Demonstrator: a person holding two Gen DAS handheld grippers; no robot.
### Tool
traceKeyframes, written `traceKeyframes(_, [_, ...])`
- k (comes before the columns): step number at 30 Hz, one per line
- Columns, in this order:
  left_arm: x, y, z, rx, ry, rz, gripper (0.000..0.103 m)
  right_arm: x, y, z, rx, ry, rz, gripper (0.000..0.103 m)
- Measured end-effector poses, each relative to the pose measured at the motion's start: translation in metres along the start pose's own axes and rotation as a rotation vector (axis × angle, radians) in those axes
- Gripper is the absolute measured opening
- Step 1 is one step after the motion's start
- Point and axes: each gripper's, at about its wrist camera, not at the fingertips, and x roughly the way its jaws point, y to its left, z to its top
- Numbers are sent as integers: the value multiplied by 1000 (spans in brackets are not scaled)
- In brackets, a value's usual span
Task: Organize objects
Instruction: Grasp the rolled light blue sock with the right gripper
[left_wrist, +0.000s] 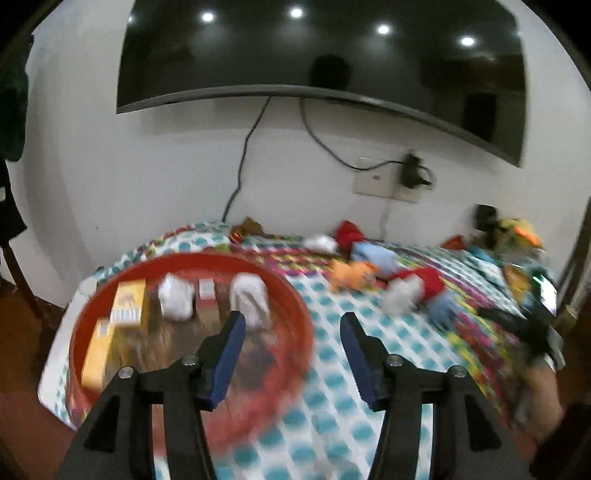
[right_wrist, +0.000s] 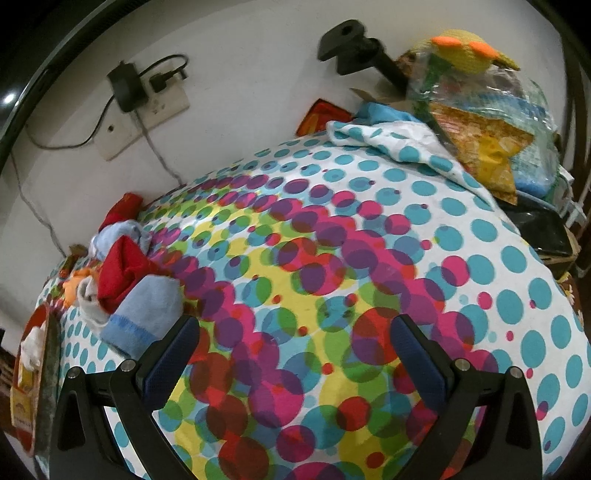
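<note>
socks in blue, red and white lay heaped on the dotted cloth, well apart from the red basin, which sat at the cloth's left end. inside the basin were yellow boxes and two white bundles. the left gripper hung beside the basin's rim, fingers apart, nothing between them. the right gripper hovered over the cloth just beside the socks, fingers wide apart and empty.

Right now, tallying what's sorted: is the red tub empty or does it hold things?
Not empty. The red tub holds yellow boxes and white rolled cloths.
</note>
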Motion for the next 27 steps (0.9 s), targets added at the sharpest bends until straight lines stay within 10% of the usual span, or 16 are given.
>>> traceKeyframes(14, [-27,-8,-113,-9,73,-99,56,3,97,-17,-210,23,10,102])
traceKeyframes(27, [-28,-7,-118,-6,71,-127,56,29,124,-20,-304,78,-78,40])
